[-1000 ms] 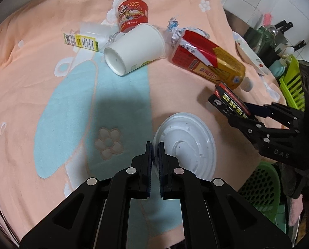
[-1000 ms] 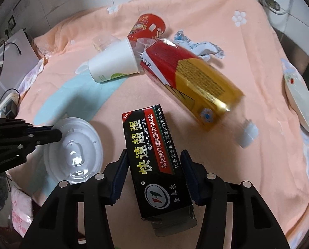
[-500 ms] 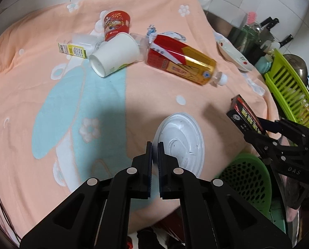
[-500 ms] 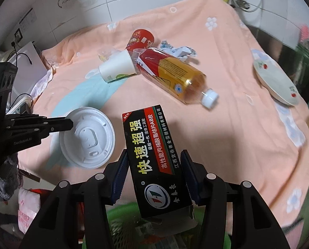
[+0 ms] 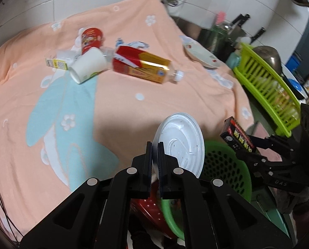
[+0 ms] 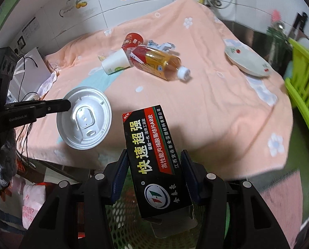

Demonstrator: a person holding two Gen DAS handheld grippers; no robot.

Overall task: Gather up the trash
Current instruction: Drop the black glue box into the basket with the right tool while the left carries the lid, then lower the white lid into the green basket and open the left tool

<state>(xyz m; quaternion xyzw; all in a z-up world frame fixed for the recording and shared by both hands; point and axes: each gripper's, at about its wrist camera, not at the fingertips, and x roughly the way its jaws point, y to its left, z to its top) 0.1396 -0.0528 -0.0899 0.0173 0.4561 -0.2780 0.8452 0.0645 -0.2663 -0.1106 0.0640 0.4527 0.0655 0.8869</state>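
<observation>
Right tool [image 6: 153,172] clamps black box [image 6: 152,155], hiding green basket [image 6: 121,222].

**Two wrist cameras over the table's near edge**

Each fisheye looks steeply down along its own fingers, close above the green basket [image 5: 227,166] beside the peach cloth [image 5: 133,108]. Both views share the cloth, its bottle [image 6: 160,63], and each shows the other gripper.

Round white plastic lid [image 5: 180,143], held on edge, tilted, off the blanket, above perforated green plastic basket [image 5: 225,166]. Black cardboard glue box [image 6: 152,157] with yellow lettering, clamped lengthwise, also over basket. On the blanket: amber plastic bottle [image 5: 144,66] on its side, white paper cup [image 5: 88,67] tipped over, red cup [image 5: 91,39], crumpled wrapper [image 5: 134,44].
</observation>
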